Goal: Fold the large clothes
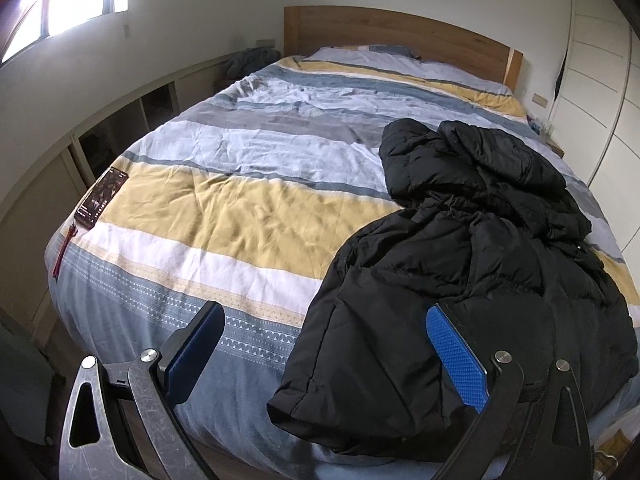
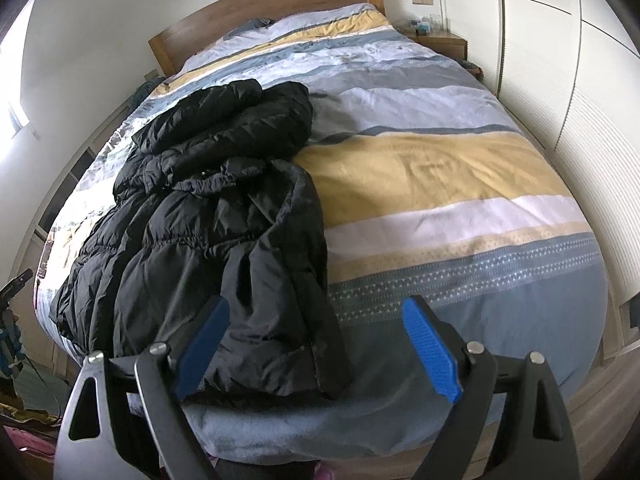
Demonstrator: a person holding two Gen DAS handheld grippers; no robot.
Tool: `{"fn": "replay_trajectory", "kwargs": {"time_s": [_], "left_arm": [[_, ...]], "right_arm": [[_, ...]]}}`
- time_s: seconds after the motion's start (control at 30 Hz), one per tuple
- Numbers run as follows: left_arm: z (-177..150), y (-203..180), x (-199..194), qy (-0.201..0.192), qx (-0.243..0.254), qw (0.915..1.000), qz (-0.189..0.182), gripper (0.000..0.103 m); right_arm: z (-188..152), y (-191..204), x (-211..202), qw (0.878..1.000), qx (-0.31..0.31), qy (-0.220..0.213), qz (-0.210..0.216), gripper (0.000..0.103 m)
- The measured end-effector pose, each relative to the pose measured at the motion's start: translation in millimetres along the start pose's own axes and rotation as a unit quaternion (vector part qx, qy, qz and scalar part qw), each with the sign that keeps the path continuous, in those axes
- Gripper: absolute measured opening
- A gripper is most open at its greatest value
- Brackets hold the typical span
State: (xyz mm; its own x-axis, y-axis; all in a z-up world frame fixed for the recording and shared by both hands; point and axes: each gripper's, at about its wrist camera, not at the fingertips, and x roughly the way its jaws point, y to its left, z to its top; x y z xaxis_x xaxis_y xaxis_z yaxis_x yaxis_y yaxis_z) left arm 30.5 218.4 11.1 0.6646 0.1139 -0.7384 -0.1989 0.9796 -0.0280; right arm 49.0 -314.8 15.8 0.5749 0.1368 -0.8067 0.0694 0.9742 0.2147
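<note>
Nearest in the left wrist view, the left claw (image 1: 324, 344) is spread wide and grips nothing, its blue pads (image 1: 456, 356) poised above the foot of the bed (image 1: 224, 216). One pad overlaps the near corner of the black puffer jacket (image 1: 460, 264), though I cannot tell whether it touches. A phone (image 1: 102, 198) lies well apart at the far left edge of the striped duvet. From the right wrist view, the right claw (image 2: 316, 348) is equally released, with the jacket's near hem (image 2: 280, 364) showing between its fingers. The jacket lies crumpled and bunched toward the headboard (image 2: 264, 4), so I judge folding has not begun: spreading, sleeves and every fold remain.
</note>
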Motion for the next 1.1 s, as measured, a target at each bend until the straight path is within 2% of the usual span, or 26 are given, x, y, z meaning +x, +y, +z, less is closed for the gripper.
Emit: {"fn": "replay_trajectory", "kwargs": {"time_s": [0.63, 1.1], "left_arm": [[-8, -12, 33, 0.015, 0.028, 0.9991, 0.028, 0.101], [-10, -12, 46, 0.022, 0.030, 0.9990, 0.023, 0.101]], "right_arm": [[-8, -15, 32, 0.999, 0.018, 0.038, -0.015, 0.089], [-8, -12, 45, 0.998, 0.013, 0.054, -0.015, 0.089]]}}
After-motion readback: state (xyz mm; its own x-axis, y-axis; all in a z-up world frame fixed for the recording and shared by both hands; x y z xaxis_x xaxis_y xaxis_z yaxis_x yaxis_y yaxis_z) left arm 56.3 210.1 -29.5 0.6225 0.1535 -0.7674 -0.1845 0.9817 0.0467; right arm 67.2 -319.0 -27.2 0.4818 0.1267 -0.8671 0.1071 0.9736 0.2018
